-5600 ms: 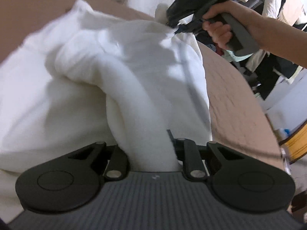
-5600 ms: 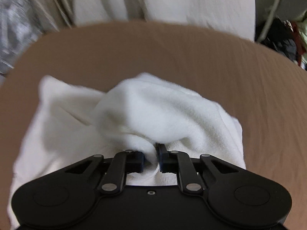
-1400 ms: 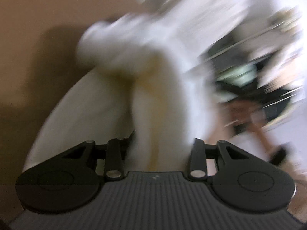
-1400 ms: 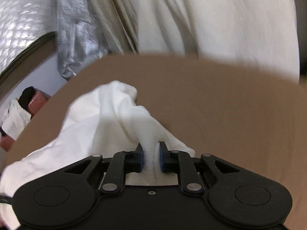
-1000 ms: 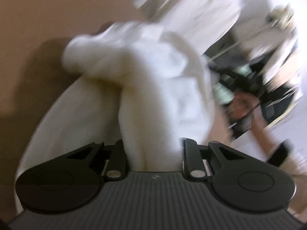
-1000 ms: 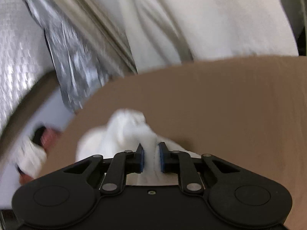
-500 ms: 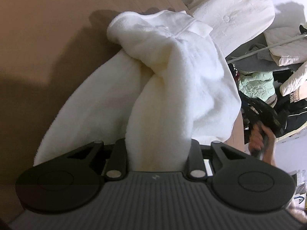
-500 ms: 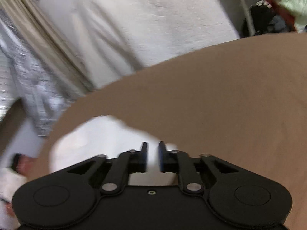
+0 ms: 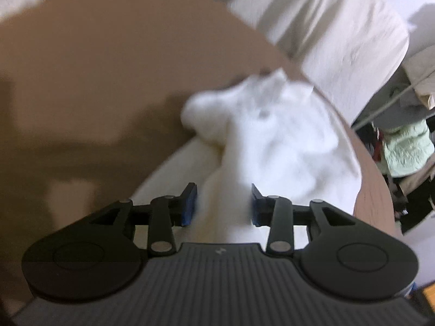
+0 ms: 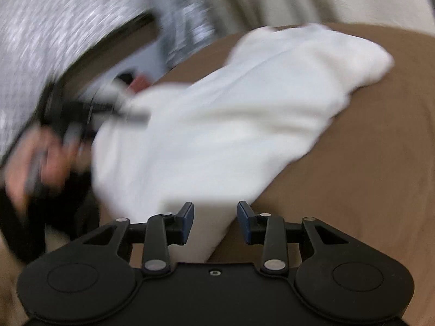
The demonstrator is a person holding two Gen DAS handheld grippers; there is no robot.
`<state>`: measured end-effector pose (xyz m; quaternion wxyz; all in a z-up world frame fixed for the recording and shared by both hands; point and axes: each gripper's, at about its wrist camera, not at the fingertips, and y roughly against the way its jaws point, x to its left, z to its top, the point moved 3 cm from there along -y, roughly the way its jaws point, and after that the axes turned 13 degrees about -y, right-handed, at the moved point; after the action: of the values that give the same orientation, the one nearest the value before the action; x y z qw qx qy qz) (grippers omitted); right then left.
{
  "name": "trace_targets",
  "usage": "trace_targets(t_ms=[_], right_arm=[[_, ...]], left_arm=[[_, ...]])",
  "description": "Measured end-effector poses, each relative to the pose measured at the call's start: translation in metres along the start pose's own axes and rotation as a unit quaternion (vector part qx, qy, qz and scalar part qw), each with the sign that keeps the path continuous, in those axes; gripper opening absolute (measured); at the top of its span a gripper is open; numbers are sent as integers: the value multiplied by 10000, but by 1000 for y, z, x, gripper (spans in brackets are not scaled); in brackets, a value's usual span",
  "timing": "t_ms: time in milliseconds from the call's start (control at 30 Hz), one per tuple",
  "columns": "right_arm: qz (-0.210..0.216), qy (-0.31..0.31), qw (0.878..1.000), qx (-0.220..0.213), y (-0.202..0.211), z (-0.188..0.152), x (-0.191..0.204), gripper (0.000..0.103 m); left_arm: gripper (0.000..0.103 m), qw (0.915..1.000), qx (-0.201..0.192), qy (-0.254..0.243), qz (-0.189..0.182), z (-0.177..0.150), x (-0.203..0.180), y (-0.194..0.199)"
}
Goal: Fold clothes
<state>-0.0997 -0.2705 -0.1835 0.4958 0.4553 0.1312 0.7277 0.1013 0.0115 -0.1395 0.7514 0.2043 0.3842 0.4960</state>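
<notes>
A white fleece garment lies bunched on the brown surface. My left gripper is open; a thick fold of the garment runs between its fingers, with a small gap at the left pad. In the right wrist view the garment stretches from the far right towards the near left. My right gripper is open at the garment's near edge, which lies loosely between the fingers. The left gripper, blurred and held by a hand, sits at the garment's left end.
Cream bedding lies beyond the brown surface's far edge. Piled clothes and a rack stand off to the right. Silver quilted material rises at the left. Bare brown surface extends to the right of the garment.
My right gripper has let go of the garment, opened wide and swung to face left. The left gripper's pads now show, loose around the fold. Both views are blurred by motion.
</notes>
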Motion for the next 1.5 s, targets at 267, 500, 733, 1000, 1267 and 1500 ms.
trace_targets(t_ms=[267, 500, 733, 1000, 1267, 1500], right_arm=[[-800, 1450, 9861, 147, -24, -56, 42, 55], [-865, 191, 9952, -419, -32, -42, 24, 58], [-953, -217, 9930, -660, -50, -22, 8, 33], [-133, -1041, 9932, -509, 31, 10, 66, 22], [-1185, -713, 9881, 668, -15, -51, 27, 22], [-1156, 57, 9931, 169, -5, -58, 44, 25]], left_arm=[[51, 9942, 257, 969, -400, -45, 33, 9], [62, 9896, 275, 1406, 109, -70, 39, -8], [62, 9898, 52, 1381, 358, -64, 35, -4], [66, 9880, -35, 1357, 738, -62, 51, 17], [72, 9866, 627, 1479, 270, -70, 53, -15], [11, 9955, 473, 793, 207, -62, 35, -12]])
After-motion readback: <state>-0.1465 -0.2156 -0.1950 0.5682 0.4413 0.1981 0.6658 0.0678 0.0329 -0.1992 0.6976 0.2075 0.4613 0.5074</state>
